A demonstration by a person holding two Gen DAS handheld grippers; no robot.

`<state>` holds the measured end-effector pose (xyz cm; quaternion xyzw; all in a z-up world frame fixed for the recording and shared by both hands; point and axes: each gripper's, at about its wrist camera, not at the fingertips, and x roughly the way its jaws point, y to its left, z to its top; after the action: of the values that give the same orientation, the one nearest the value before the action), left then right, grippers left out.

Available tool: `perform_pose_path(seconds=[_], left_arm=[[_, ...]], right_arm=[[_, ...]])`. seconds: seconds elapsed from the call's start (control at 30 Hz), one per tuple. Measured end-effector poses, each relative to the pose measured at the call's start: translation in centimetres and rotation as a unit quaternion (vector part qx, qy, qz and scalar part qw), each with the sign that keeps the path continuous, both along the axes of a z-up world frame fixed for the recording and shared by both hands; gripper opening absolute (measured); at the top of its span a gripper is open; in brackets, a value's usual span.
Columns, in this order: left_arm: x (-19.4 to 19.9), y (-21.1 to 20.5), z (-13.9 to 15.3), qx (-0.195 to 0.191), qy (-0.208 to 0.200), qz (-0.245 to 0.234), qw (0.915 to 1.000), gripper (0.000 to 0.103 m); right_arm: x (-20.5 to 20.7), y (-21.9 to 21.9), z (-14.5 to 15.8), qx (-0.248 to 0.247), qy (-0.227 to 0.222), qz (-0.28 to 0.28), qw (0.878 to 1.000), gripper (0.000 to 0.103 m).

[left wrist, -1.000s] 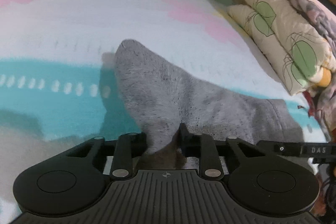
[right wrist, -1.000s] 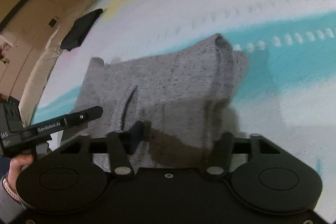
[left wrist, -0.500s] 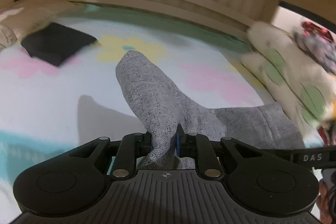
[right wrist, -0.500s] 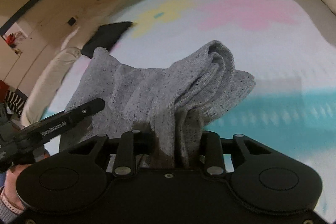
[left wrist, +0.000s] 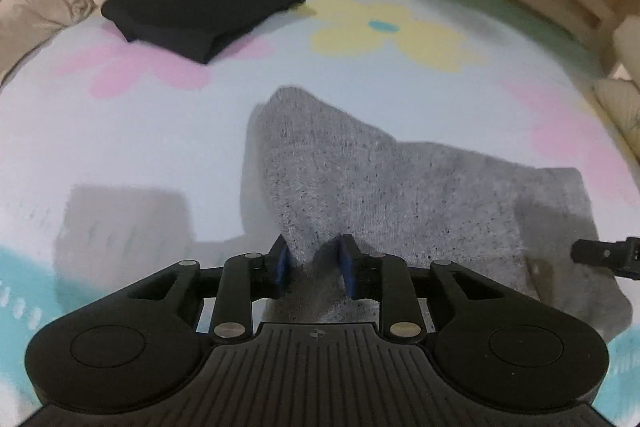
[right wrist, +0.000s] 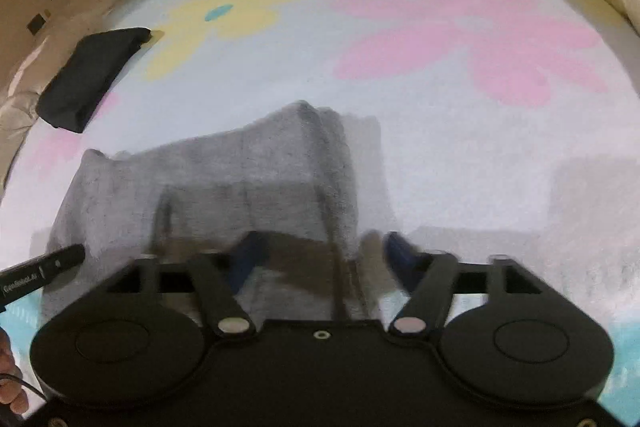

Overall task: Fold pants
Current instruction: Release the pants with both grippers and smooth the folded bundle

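The gray pants [left wrist: 380, 195] are lying on the bed [left wrist: 400, 99], on the pale blanket with pink and yellow flowers, already folded into a short thick packet. They are near the yellow flower [left wrist: 384, 31], on the side closer to the cameras, and well apart from the folded black garment [left wrist: 200, 11] that is sitting beyond them near the edge of the bed.

The fabric is looking like a soft speckled knit, light and limp, so I am judging it will sag and slide out of shape if it is lifted by one point only. It is better to take it at the two corners of one folded edge, pinching all the layers together, because thick layers are slipping easily from narrow pads.

The left tool [left wrist: 314, 263] has just been opening a little. A raised ridge of the pants is standing between its blue pads, and the pads are seeming no longer to press on it.

The right tool [right wrist: 320, 255] has just been opening wide. Its pads are standing far apart, blurred, with the folded edge of the pants lying between them and not being held.
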<state>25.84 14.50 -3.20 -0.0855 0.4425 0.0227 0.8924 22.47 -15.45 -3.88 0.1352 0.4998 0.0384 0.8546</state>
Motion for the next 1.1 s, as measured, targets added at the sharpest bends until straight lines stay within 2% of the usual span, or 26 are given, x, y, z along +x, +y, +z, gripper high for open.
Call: perform_pose_path(seconds=[0.07, 0.17, 0.23, 0.33, 0.4, 0.47, 0.57, 0.63, 0.73, 0.87, 1.1], left_arm=[[-0.4, -0.1, 0.9, 0.016, 0.000, 0.000, 0.9999, 0.025], [-2.6, -0.6, 2.9, 0.029, -0.032, 0.013, 0.9990, 0.025], [-4.6, -1.3, 3.9, 0.028, -0.051, 0.012, 0.9982, 0.025], [-7.2, -2.8, 3.5, 0.047, -0.060, -0.005, 0.9971, 0.025], [-8.3, -3.6, 2.5, 0.058, -0.044, -0.012, 0.9972, 0.025], [-8.5, -3.9, 0.6, 0.065, -0.016, -0.015, 0.9977, 0.026], [-9.0, -4.2, -0.6, 0.073, -0.028, -0.012, 0.9969, 0.027], [-8.8, -4.6, -0.1, 0.088, -0.022, -0.017, 0.9957, 0.027], [-8.7, -4.7, 0.8, 0.091, -0.014, -0.021, 0.9955, 0.026], [-10.0, -4.4, 2.4, 0.073, -0.017, -0.014, 0.9971, 0.027], [-13.5, -4.2, 4.9, 0.068, -0.019, -0.003, 0.9975, 0.027]], right_arm=[[-0.4, -0.2, 0.3, 0.004, -0.012, -0.009, 1.000, 0.077], [-1.2, 0.6, 2.3, -0.025, -0.050, 0.007, 0.998, 0.079], [-2.6, 1.5, 3.6, -0.031, -0.076, 0.022, 0.996, 0.085], [-4.5, 2.9, 4.7, -0.016, -0.098, 0.052, 0.994, 0.088], [-5.9, 3.0, 4.7, -0.025, -0.095, 0.073, 0.992, 0.091], [-6.7, 3.5, 3.7, -0.057, -0.080, 0.089, 0.991, 0.091], [-6.2, 4.3, 0.6, -0.107, -0.030, 0.093, 0.989, 0.091], [-5.9, 3.3, -0.8, -0.079, -0.007, 0.075, 0.994, 0.096], [-5.3, 1.8, -1.1, -0.027, 0.020, 0.034, 0.999, 0.097], [-6.3, 2.0, 1.2, -0.053, 0.001, 0.032, 0.998, 0.097], [-10.2, 3.0, 5.5, -0.076, -0.058, 0.018, 0.995, 0.101]])
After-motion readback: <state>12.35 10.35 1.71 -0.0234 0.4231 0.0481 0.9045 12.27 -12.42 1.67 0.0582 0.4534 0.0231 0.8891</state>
